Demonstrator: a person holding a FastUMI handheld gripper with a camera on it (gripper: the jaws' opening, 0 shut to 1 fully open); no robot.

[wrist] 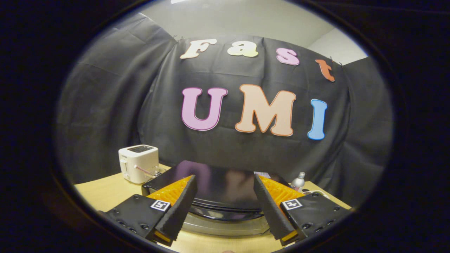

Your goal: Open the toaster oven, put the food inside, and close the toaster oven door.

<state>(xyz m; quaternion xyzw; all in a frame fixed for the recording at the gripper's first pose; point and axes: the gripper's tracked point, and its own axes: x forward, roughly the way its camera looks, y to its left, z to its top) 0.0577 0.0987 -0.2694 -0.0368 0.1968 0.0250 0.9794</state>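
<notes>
The gripper [224, 196] hangs with its fingers spread wide and holding nothing, above the front of a black toaster oven [218, 191] on a pale wooden table [105, 195]. The oven's glossy flat top lies between and just ahead of the fingers, its curved front edge below them. Left of the oven stands a white toaster [138, 163]; on its right, a small bottle [298, 181]. Black cloth closes in behind.

tongs [223, 189] | ribbed wedge fingers | square tag markers | screwed black mounts
</notes>
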